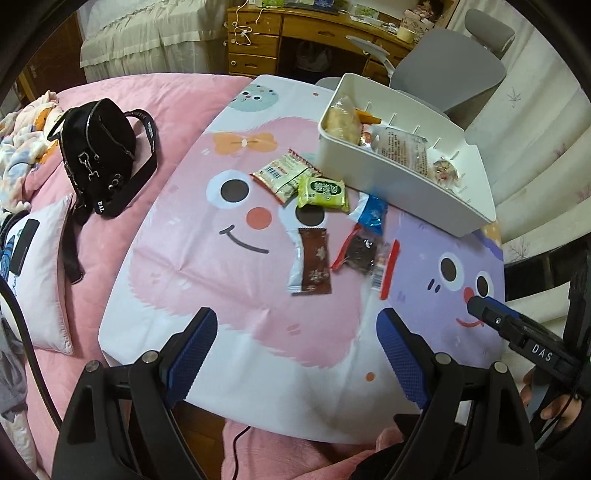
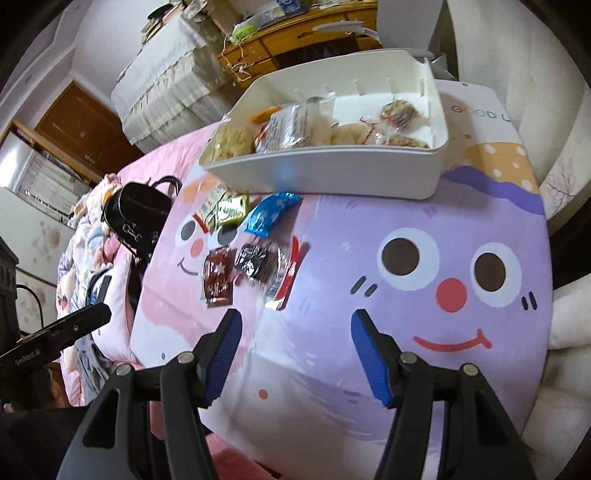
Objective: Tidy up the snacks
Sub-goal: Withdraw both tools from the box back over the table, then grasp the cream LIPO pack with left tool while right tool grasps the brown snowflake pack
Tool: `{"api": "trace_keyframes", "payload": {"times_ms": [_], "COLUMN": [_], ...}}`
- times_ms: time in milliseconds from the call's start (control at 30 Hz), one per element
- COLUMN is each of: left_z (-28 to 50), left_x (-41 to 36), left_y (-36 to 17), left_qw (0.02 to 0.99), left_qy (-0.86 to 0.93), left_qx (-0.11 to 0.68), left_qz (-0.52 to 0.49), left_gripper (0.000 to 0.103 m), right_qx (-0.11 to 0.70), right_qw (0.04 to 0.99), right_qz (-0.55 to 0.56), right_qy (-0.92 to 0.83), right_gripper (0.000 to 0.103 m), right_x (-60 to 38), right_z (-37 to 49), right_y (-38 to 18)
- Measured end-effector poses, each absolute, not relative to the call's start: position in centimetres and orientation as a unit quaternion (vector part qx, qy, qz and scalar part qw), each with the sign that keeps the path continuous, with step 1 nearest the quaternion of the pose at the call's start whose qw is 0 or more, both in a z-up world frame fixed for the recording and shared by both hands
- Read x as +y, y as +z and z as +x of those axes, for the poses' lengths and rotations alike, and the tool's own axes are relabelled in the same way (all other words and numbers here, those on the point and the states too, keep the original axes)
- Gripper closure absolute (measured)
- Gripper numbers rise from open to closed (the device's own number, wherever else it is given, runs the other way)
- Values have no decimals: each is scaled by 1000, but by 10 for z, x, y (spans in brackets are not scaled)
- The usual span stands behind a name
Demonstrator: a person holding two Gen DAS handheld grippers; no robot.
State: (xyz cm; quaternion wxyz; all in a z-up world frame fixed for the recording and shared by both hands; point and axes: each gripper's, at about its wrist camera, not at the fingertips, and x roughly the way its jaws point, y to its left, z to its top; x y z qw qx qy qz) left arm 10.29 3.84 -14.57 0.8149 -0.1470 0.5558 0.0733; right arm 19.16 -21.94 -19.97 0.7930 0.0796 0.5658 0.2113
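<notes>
Several snack packets lie loose on the cartoon-print table: a brown packet (image 1: pixel 314 260) (image 2: pixel 218 275), a dark packet with red ends (image 1: pixel 364 254) (image 2: pixel 258 260), a blue packet (image 1: pixel 371 214) (image 2: pixel 271 216), a green packet (image 1: pixel 323 192) (image 2: pixel 231 210) and a red-edged white packet (image 1: pixel 282 175). A white bin (image 1: pixel 413 188) (image 2: pixel 332 177) at the far side holds several snacks. My left gripper (image 1: pixel 297 321) is open and empty, hovering short of the packets. My right gripper (image 2: pixel 295 323) is open and empty near the dark packet; it also shows in the left wrist view (image 1: pixel 476 306).
The table (image 1: pixel 229 332) stands over a pink bed. A black bag (image 1: pixel 99 151) and a white pillow (image 1: pixel 44 273) lie on the bed at left. A grey chair (image 1: pixel 450 70) and a wooden desk (image 1: pixel 295 33) stand behind the bin.
</notes>
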Motion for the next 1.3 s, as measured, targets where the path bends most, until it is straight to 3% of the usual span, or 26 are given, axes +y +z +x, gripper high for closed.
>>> {"api": "trace_keyframes", "payload": {"times_ms": [767, 1300], "left_z": [120, 155], "left_x": [154, 164], "left_y": [-148, -182], "left_qw": [824, 797], "left_qy": [-88, -103], "left_qx": [559, 594], "left_qz": [-42, 17], "left_gripper": [16, 16], "right_qx": [533, 478], "right_qw": [834, 877], "right_qz": [102, -8], "right_qy": [99, 47], "right_gripper": [42, 42], "right_x": [-78, -25], "right_z": [127, 85], "right_y": [-203, -207]}}
